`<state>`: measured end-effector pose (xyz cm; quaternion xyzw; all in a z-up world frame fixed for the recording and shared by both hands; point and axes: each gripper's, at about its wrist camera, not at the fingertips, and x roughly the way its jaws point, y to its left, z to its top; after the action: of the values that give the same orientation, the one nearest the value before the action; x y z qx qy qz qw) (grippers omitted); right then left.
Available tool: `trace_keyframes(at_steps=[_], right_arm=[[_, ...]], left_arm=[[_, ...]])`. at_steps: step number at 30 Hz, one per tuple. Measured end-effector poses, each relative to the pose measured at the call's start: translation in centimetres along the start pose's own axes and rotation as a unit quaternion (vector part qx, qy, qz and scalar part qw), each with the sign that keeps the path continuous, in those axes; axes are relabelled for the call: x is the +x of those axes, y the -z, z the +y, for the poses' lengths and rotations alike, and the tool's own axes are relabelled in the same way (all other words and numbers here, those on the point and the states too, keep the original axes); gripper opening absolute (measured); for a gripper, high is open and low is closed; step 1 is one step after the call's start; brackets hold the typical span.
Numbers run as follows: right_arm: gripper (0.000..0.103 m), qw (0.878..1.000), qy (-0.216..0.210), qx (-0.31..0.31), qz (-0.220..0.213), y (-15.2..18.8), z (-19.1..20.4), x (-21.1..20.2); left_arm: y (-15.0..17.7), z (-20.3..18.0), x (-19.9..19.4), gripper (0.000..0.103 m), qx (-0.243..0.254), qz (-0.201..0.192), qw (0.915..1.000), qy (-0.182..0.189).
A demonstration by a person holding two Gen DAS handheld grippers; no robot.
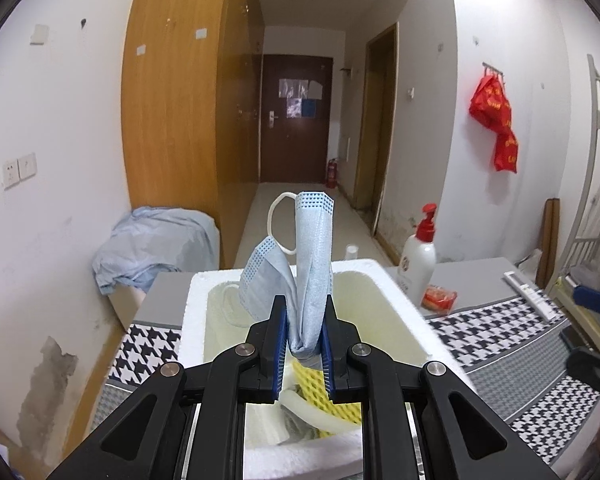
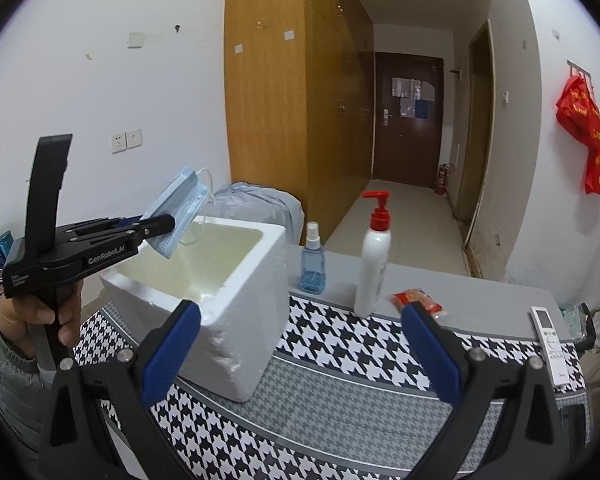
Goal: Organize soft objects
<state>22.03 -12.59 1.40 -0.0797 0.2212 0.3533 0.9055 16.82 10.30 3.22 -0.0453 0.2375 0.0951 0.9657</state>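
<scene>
My left gripper [image 1: 303, 308] is shut on a light blue face mask [image 1: 310, 248] and holds it bunched and upright above the open white foam box [image 1: 400, 292]. A yellow mesh cloth [image 1: 316, 388] and other soft items lie in the box's near end below the jaws. In the right wrist view the left gripper [image 2: 168, 224] holds the mask [image 2: 176, 208] over the foam box [image 2: 244, 332] at the left. My right gripper [image 2: 300, 320] is open and empty, above the table to the right of the box.
A houndstooth cloth [image 2: 340, 392] covers the table. Behind the box stand a blue spray bottle [image 2: 313, 264] and a white pump bottle [image 2: 374, 260]. A red packet [image 2: 418, 300] and a white remote [image 2: 550, 340] lie to the right.
</scene>
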Motion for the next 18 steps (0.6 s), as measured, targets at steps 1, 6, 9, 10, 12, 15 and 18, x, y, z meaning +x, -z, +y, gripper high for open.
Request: trace_keyframes(at_steps=[1,6,9,10,12,15,18], right_arm=[[0.102,1.0,0.0,0.001,0.001,0.1,-0.1,0.0],[0.102,1.0,0.0,0.003,0.005,0.4,-0.2,0.1],[0.102,1.0,0.003,0.001,0.004,0.4,-0.2,0.2],[0.102,1.0,0.002,0.002,0.003,0.4,-0.2,0.1],[0.102,1.0,-0.001,0.002,0.001,0.4,-0.2,0.0],[0.102,1.0,-0.003,0.0,-0.002,0.5,0.1,-0.1],[0.102,1.0,-0.006,0.002,-0.005,0.7,0.3,-0.5]], left_arm=[[0.0,-0.1,0.3,0.024,0.002,0.005,1.0,-0.002],[0.3,-0.3,0.9,0.063,0.008,0.007,0.9998,-0.014],[0.5,-0.5,0.1,0.078,0.012,-0.006,0.9999,-0.011],[0.5,-0.5,-0.1,0.083,0.011,-0.009,0.9999,-0.008],[0.6,-0.5,-0.9,0.097,0.009,-0.026,0.9996,-0.01],[0.7,-0.9,-2.0,0.102,0.015,-0.046,0.9986,-0.022],[0.8,-1.4,-3.0,0.102,0.02,-0.053,0.9982,-0.019]])
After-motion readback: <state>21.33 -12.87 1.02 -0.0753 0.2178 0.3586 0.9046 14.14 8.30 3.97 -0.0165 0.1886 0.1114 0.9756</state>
